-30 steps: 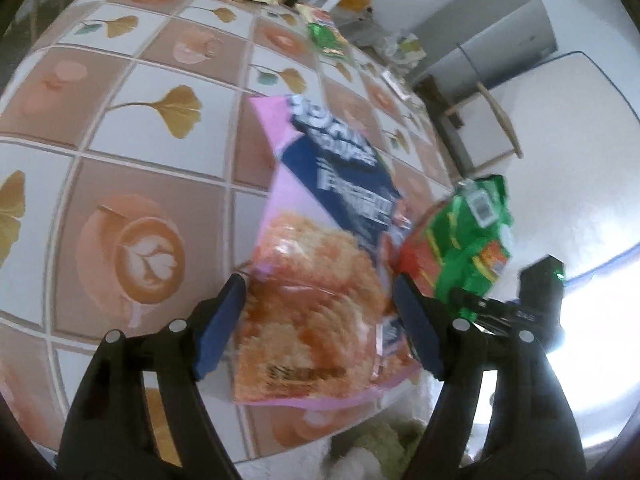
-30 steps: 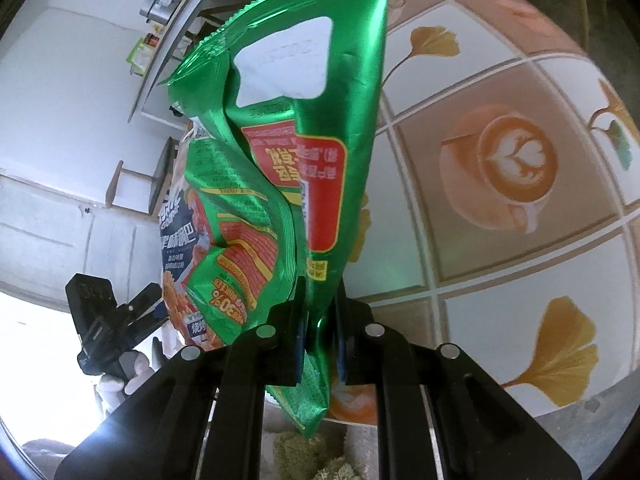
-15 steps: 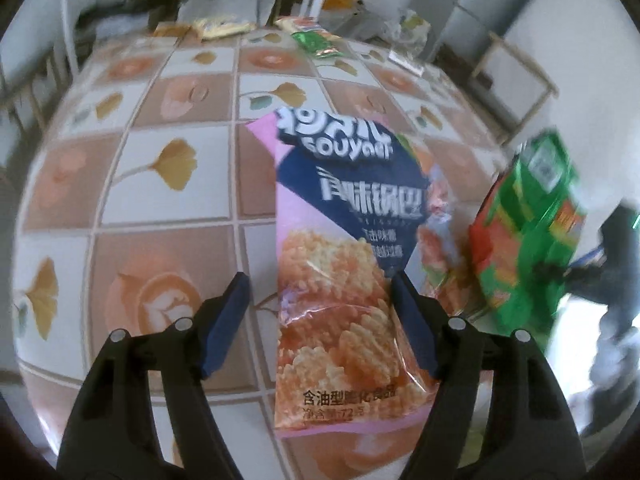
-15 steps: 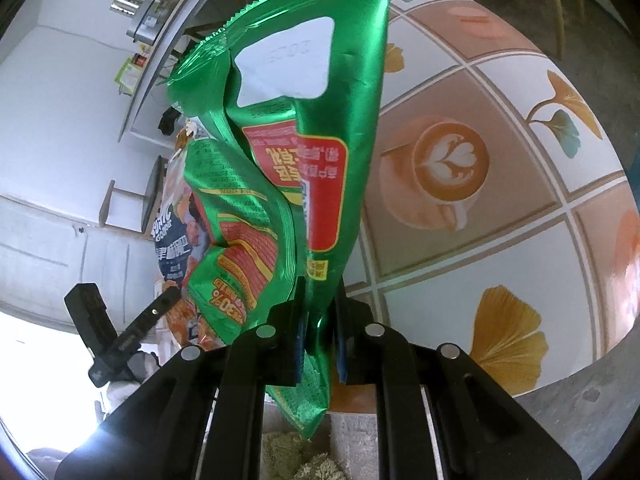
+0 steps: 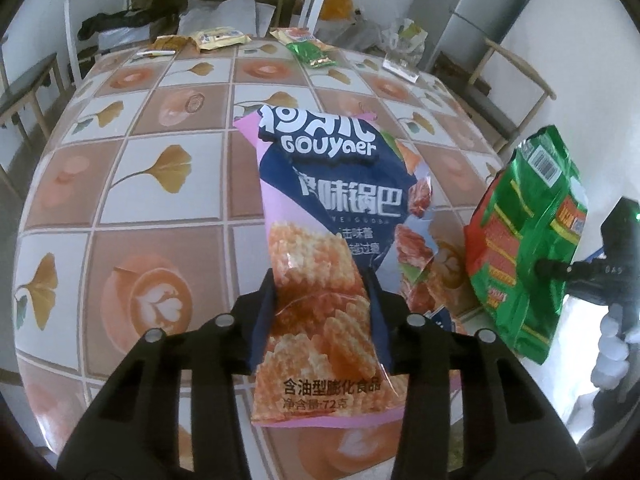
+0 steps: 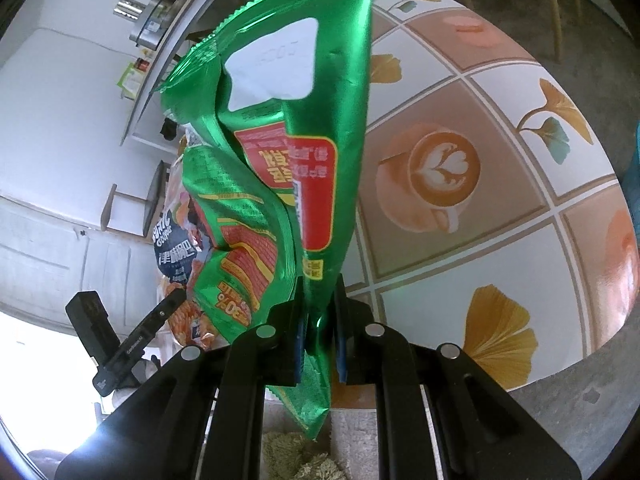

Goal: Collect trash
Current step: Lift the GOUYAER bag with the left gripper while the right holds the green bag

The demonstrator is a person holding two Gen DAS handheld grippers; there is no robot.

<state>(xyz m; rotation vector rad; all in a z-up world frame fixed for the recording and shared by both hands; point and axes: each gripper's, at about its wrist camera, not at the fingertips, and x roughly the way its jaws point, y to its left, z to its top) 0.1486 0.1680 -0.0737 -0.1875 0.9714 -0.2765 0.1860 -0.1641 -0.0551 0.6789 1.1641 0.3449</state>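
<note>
My left gripper [image 5: 320, 316] is shut on the lower part of a pink and navy snack bag [image 5: 328, 216] and holds it upright over the tiled table [image 5: 120, 208]. My right gripper [image 6: 318, 332] is shut on the bottom of a green snack bag [image 6: 280, 168], held upright beyond the table's near edge. The green bag [image 5: 524, 236] also shows at the right of the left wrist view. The pink bag [image 6: 176, 256] shows behind the green one in the right wrist view.
Several more wrappers lie along the table's far edge: a yellow one [image 5: 218, 38], a green one [image 5: 314, 54] and a clear one [image 5: 400, 68]. Wooden chairs [image 5: 504, 92] stand to the right. A shaggy rug [image 6: 296, 456] lies below the table edge.
My left gripper closed from wide open onto the pink bag and lifted it upright. My right gripper kept its hold on the green bag and shifted slightly.
</note>
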